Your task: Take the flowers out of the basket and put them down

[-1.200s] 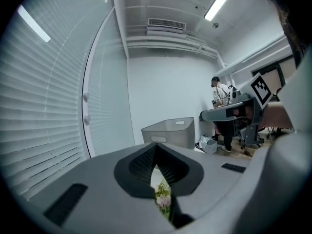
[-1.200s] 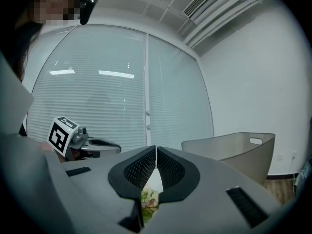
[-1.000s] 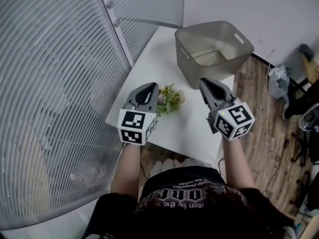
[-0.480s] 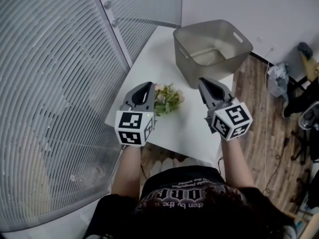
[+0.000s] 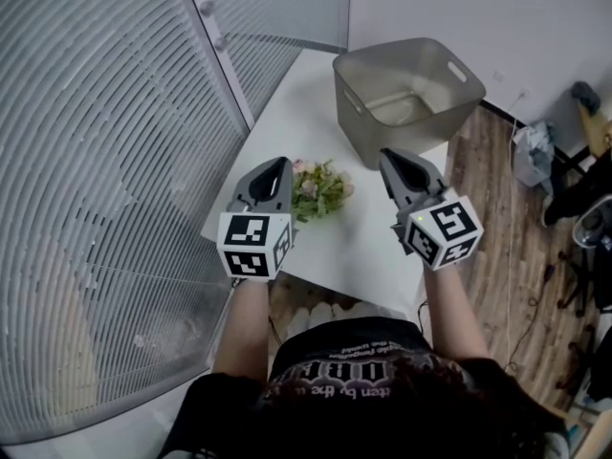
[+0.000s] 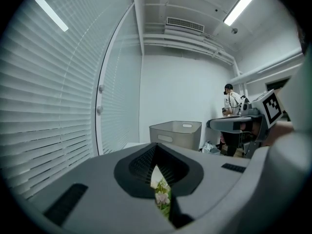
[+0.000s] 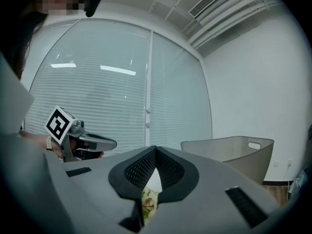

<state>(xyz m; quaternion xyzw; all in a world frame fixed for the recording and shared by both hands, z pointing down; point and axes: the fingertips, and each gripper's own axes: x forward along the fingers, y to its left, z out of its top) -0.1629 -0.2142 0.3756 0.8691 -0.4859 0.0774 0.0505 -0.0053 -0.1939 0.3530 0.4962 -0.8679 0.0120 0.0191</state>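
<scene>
White table (image 5: 368,247) has the flowers (image 5: 320,191) lying on it between my left claw (image 5: 278,163) and right claw (image 5: 388,155), both pinched together, holding nothing. The basket (image 5: 406,84) looks empty, so the job's basically done; next I'd just back off.

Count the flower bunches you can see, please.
1. The flowers lie on the white table beside the left gripper, outside the basket; none shows inside it.

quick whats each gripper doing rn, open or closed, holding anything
left gripper: closed, holding nothing
right gripper: closed, holding nothing
flowers: lying on the table between the two grippers, not in either one
</scene>
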